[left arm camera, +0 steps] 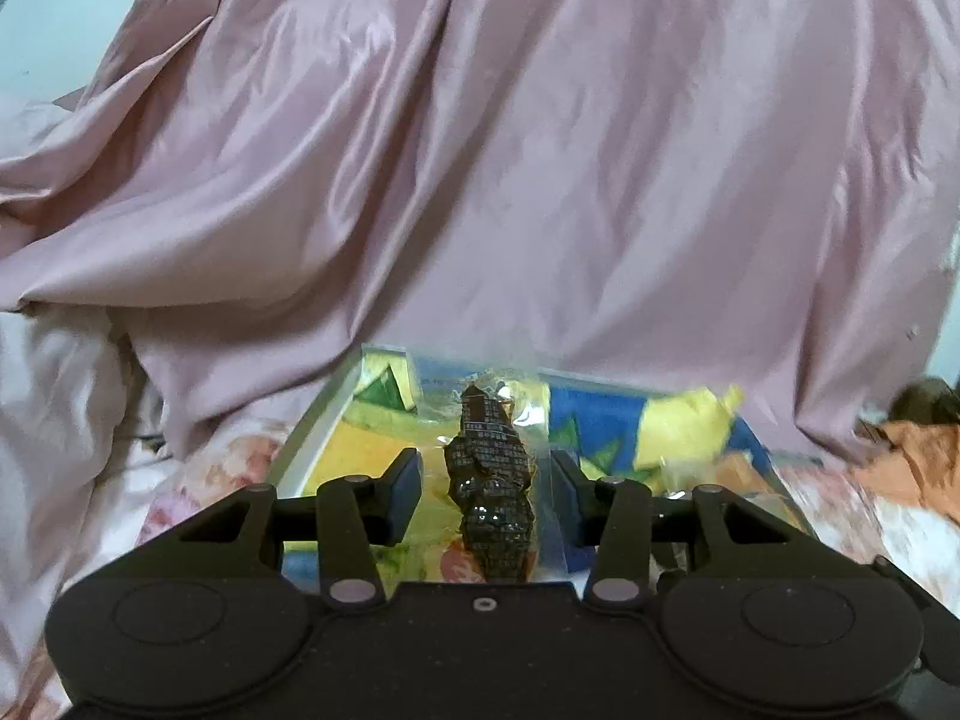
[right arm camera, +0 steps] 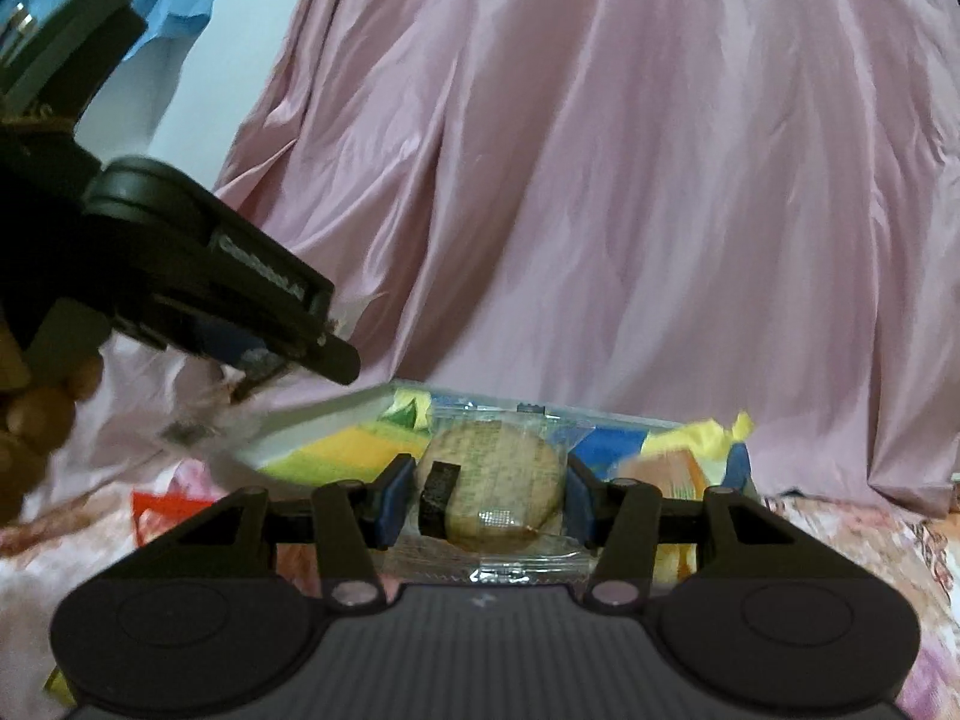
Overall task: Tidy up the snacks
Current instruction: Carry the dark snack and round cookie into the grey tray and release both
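Both grippers carry wrapped snacks above a colourful tray on a floral bed.

The left gripper point(left arm camera: 486, 480) has a dark snack point(left arm camera: 489, 492) in clear wrap between its fingers point(left arm camera: 403, 495); whether the pads press on the wrap I cannot tell. The right gripper point(right arm camera: 489, 495) clenches a round biscuit point(right arm camera: 498, 474) in a clear packet, pads against its sides. The tray point(right arm camera: 300, 426) lies just beyond, a yellow packet point(right arm camera: 696, 438) at its right end. A pink curtain point(right arm camera: 600, 180) hangs behind.
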Available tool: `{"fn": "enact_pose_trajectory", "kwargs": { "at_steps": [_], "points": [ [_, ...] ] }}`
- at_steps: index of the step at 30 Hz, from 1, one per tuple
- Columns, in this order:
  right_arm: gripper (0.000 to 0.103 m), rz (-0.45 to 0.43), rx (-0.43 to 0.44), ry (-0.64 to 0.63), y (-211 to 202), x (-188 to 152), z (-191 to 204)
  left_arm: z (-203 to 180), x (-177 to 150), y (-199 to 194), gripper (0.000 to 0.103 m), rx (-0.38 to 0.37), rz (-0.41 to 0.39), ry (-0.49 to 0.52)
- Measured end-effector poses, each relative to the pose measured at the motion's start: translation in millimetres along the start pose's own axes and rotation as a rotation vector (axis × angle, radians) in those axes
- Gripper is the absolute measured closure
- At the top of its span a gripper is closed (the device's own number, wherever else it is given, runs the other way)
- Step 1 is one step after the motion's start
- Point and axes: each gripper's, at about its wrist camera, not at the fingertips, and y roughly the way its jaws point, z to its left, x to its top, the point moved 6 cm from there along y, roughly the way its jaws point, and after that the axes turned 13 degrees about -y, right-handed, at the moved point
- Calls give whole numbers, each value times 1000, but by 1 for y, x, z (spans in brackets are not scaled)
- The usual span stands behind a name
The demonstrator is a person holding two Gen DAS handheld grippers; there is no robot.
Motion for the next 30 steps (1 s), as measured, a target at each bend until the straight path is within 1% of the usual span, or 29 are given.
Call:
{"fn": "enact_pose_trajectory", "kwargs": {
  "at_steps": [3, 6, 10, 16, 24, 25, 29, 30],
  "points": [
    [47, -16, -15, 23, 18, 6, -6, 0, 5, 19, 55, 3, -8, -19],
    [47, 6, -17, 36, 37, 2, -9, 1, 6, 37, 55, 9, -2, -25],
    [47, 37, -9, 32, 50, -7, -6, 1, 0, 56, 55, 16, 15, -29],
    [47, 64, -2, 32, 59, -16, -5, 2, -7, 72, 55, 26, 36, -51],
    [46, 69, 0, 19, 61, -18, -3, 5, -12, 81, 54, 46, 63, -61],
    [46, 71, 1, 18, 62, -17, -3, 5, -13, 82, 53, 49, 73, -59],
    [44, 71, -2, 8, 61, -17, 0, 7, -13, 80, 35, 69, 74, -60],
    [41, 72, -1, 8, 61, -17, 0, 9, -13, 78, 32, 69, 73, -66]
  ]
}}
